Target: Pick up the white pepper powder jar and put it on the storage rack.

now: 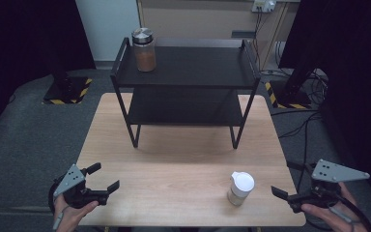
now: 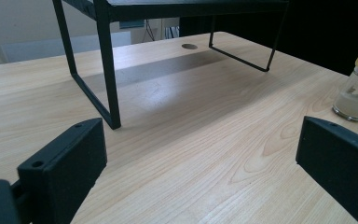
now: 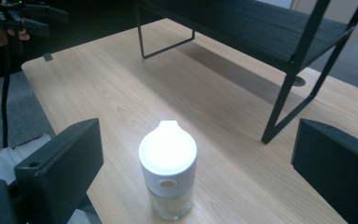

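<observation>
Hovering near the white-capped jar (image 1: 240, 188) (upright on the surface (image 1: 174, 169)), right tool (image 1: 285, 192) released, left tool (image 1: 105, 177) released too.

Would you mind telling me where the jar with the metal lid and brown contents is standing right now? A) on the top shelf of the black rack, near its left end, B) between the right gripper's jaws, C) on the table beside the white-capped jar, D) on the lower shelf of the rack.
A: the brown-filled jar stands on the top shelf of the black rack, by its left rail.
</observation>
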`<state>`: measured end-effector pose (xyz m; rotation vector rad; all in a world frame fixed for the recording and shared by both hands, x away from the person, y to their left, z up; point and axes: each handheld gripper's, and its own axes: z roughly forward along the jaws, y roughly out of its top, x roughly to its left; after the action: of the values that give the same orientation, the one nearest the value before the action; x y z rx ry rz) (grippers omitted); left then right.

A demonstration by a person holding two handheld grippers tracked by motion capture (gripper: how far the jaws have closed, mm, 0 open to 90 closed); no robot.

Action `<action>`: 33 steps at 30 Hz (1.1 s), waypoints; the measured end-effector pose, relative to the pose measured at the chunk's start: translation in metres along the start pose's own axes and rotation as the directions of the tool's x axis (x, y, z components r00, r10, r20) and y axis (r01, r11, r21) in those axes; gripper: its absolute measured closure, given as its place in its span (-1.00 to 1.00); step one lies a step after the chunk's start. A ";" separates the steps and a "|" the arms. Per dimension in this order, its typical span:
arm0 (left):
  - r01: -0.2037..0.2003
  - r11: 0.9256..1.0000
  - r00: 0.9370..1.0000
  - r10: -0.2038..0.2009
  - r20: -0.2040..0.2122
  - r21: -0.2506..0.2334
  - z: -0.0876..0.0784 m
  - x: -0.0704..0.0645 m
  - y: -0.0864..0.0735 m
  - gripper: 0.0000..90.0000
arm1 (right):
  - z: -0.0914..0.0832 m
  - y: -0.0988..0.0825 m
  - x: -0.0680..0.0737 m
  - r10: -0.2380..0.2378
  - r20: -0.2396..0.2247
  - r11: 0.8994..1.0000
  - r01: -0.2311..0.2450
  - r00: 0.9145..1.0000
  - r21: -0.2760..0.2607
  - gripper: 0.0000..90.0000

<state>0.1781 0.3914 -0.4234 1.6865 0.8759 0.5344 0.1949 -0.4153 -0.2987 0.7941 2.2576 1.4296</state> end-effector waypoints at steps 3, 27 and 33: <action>-0.003 1.000 1.000 0.003 0.005 0.002 0.001 0.000 0.000 -0.98 | 0.007 0.003 -0.001 -0.005 -0.018 1.000 0.005 1.000 0.013 -0.94; -0.007 1.000 1.000 0.007 0.016 0.007 0.001 0.001 0.001 -0.98 | 0.069 -0.002 0.000 -0.012 -0.056 0.992 0.019 0.998 0.127 -0.89; -0.009 1.000 1.000 0.009 0.016 0.010 0.002 0.001 0.001 -0.98 | 0.080 -0.011 0.002 -0.010 -0.043 0.991 0.015 0.999 0.133 -0.87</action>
<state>0.1803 0.3913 -0.4231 1.7023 0.8612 0.5221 0.2355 -0.3615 -0.3426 0.7953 2.4068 1.3130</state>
